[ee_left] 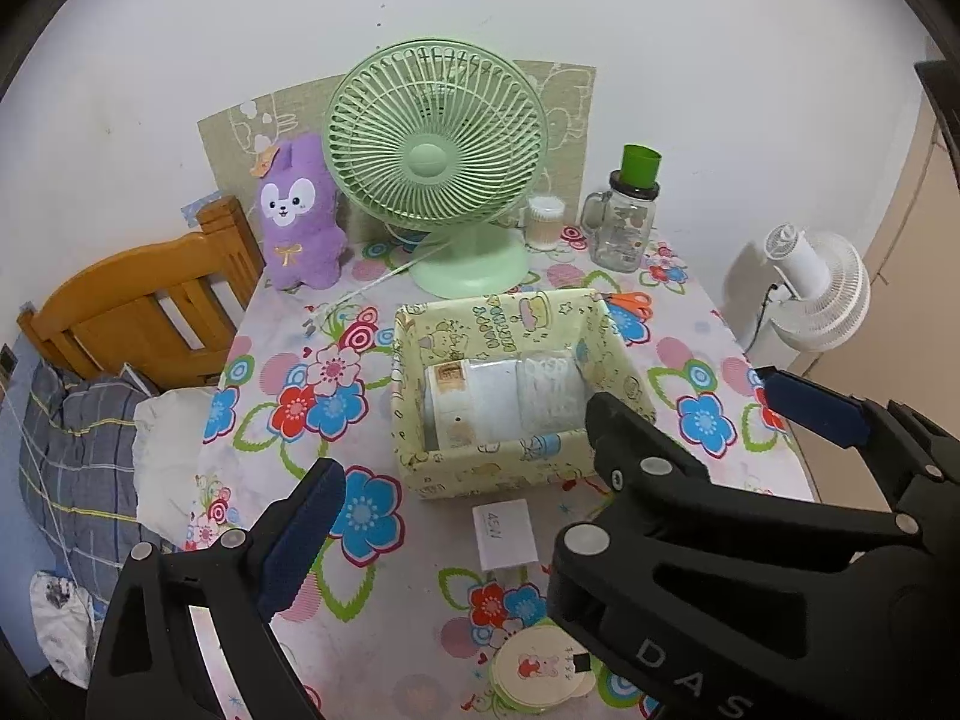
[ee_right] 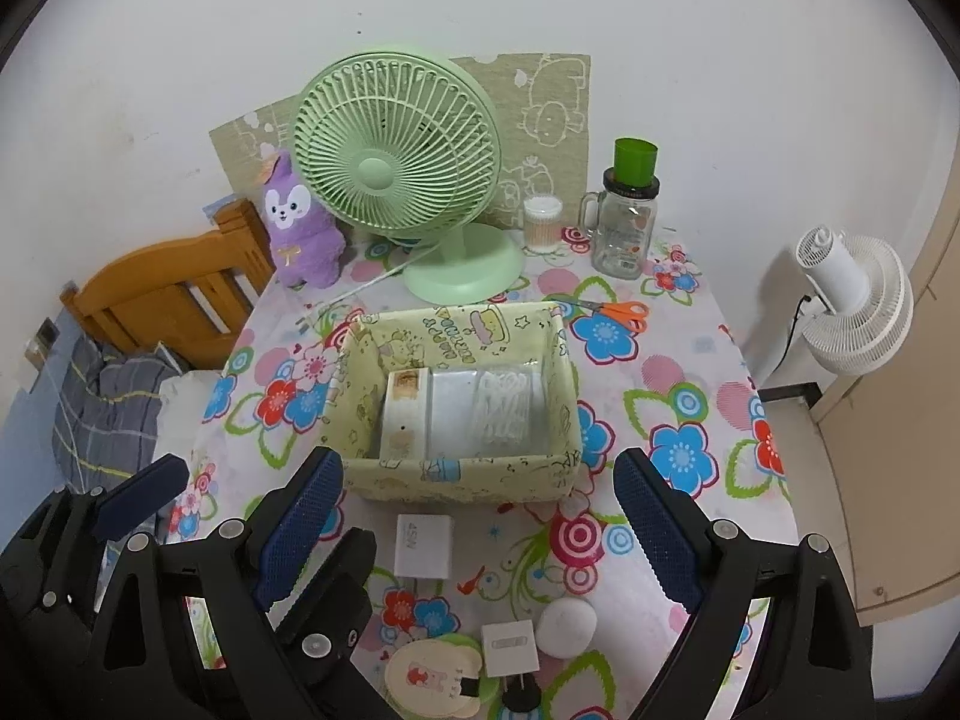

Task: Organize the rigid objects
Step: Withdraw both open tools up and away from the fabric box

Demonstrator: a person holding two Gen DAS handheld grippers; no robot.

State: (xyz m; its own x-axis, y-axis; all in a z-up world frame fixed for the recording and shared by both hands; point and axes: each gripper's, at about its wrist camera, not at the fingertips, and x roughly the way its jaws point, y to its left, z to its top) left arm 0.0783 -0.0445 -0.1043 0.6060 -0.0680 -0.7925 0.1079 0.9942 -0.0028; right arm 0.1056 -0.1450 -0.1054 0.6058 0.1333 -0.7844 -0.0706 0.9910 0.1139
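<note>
Both claws, left and right, gape empty (angled downward, side by side).

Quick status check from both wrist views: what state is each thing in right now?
Left gripper: open, empty.
Right gripper: open, empty.
Storage box: open-topped, holding wrapped packs.
White charger: lying on the tablecloth, outside the box.
Scissors: closed, flat behind the box.
Glass jar: upright, green cup on top.
Green fan: upright.

Beyond the black tongs with blue textured pads, a pale yellow cartoon-printed fabric box sits on the bench's white cloth, patterned with red, blue and pink flowers. Farther off stand a mint-green plastic fan, a purple plush rabbit and orange-handled scissors.
</note>
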